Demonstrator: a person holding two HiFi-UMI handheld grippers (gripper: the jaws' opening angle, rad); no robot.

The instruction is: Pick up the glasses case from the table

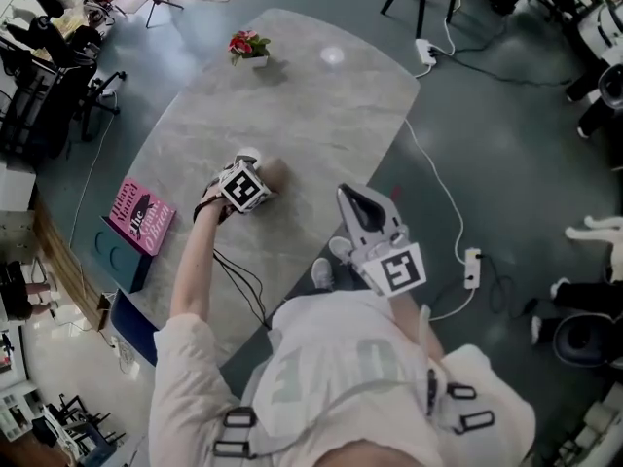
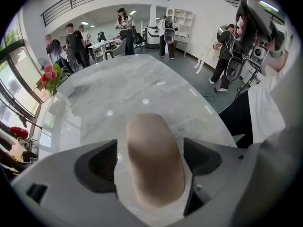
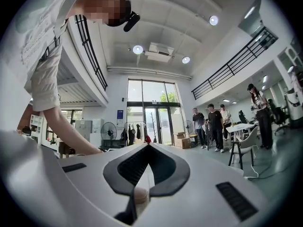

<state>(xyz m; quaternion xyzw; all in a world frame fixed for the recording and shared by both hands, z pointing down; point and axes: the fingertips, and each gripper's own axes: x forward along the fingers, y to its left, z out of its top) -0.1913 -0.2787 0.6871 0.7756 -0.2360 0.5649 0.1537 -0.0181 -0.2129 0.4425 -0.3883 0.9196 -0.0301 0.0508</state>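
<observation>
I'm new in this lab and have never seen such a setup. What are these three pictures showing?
No robot: a person holds a two-jaw gripper in each hand. The head view comes from a camera on the person's head, looking down; the two gripper views from cameras riding on the grippers. On the grey table are a tan glasses case, a pot of red flowers and a pink book on a blue box. The left gripper has its jaws apart either side of the case, not clamping it. The right gripper, jaws together and empty, points away into the room.
</observation>
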